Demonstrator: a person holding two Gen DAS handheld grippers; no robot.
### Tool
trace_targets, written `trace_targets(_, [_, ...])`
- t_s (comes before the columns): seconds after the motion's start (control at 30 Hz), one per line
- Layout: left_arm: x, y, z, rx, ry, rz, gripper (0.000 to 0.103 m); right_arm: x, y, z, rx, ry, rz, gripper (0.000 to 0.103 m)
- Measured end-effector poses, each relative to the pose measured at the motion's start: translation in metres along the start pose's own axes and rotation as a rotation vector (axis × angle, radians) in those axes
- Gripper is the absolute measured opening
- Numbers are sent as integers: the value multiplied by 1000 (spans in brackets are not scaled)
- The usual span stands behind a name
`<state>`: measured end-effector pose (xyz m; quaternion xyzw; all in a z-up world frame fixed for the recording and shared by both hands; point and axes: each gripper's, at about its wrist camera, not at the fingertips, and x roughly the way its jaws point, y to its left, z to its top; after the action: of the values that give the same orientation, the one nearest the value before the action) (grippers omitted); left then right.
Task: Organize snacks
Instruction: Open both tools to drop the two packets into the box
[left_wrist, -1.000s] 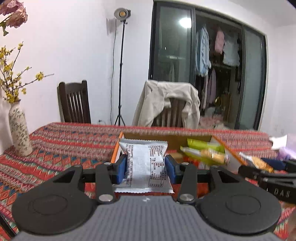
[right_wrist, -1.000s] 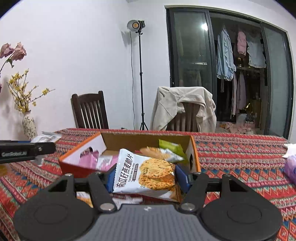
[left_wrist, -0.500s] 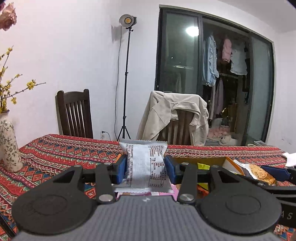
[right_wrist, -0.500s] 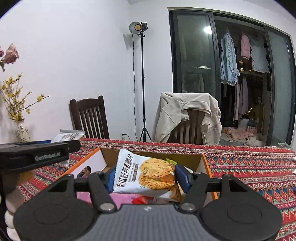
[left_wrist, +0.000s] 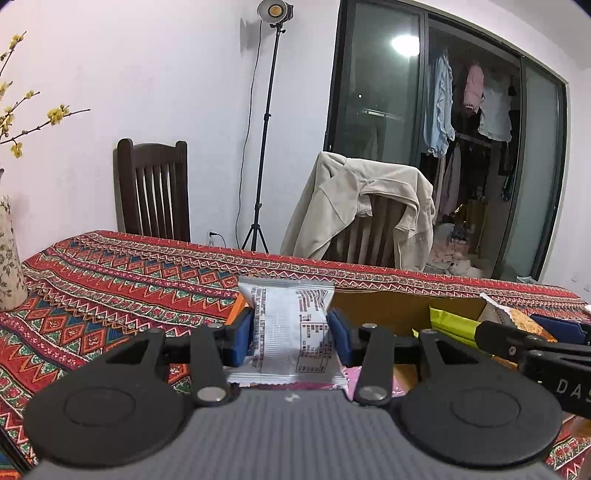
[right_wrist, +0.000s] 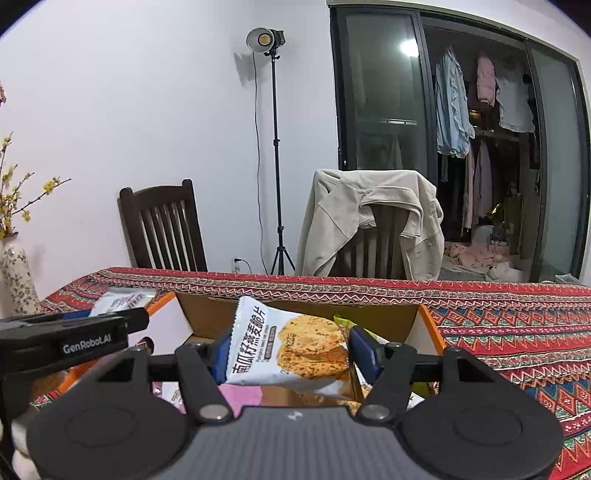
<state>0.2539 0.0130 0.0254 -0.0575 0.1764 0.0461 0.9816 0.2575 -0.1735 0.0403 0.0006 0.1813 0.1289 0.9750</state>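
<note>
While the left gripper (left_wrist: 291, 334) is clamped on a silver snack packet (left_wrist: 290, 328) and the right gripper (right_wrist: 288, 356) is clamped on a white oat-crisp packet (right_wrist: 291, 350), both hang over the open cardboard box (right_wrist: 314, 314) on the patterned tablecloth (left_wrist: 110, 288). A green packet (left_wrist: 454, 325) and pink wrappers (right_wrist: 240, 398) lie inside the box. The two grippers sit just beside each other, each reaching into the other's view. A flowered vase (left_wrist: 9, 258) stands at the cloth's left edge. Beyond the far edge are a dark chair (left_wrist: 155, 192), a jacket-draped chair (left_wrist: 369, 218) and a light stand (left_wrist: 266, 122); the cloth right of the box lies bare.
</note>
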Motion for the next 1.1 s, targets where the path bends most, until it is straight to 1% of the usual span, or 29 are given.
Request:
trace_targets(0.2, [-1, 0, -4, 7, -1, -8, 45, 6, -6, -6, 12, 21, 2, 63])
trace_targets(0.33, [-3, -2, -4, 15, -7, -12, 45, 5, -8, -6, 14, 18, 3, 63])
trace_targets(0.4, [-3, -3, -4, 29, -9, -3, 45, 4, -8, -6, 15, 17, 4, 65])
trace_targets(0.47, [-6, -3, -5, 30, -21, 1, 45, 4, -9, -6, 21, 25, 8, 63])
trace_targets(0.5, [-5, -2, -4, 25, -23, -4, 49, 4, -9, -5, 27, 29, 10, 67])
trace_targets(0.53, [-7, -3, -4, 19, -28, -11, 59, 3, -11, -5, 37, 30, 9, 71])
trace_targets(0.57, [-9, -2, -4, 11, -37, -12, 66, 2, -13, -6, 47, 26, 7, 82])
trace_targets(0.6, [-12, -1, -3, 3, -52, -9, 81, 2, -15, -6, 56, 24, 5, 92])
trace_targets(0.63, [-14, 0, -3, -1, -68, -6, 92, 1, -16, -6, 65, 21, 3, 95])
trace_targets(0.7, [-19, 0, -2, -7, -92, 13, 103, 0, -19, -6, 78, 19, 0, 101])
trace_targets(0.77, [-22, 1, -2, -17, -107, 28, 103, -2, -20, -7, 84, 15, -11, 103])
trace_targets(1.1, [-25, 4, 1, -26, -117, 34, 103, -7, -21, -6, 94, 12, -12, 103])
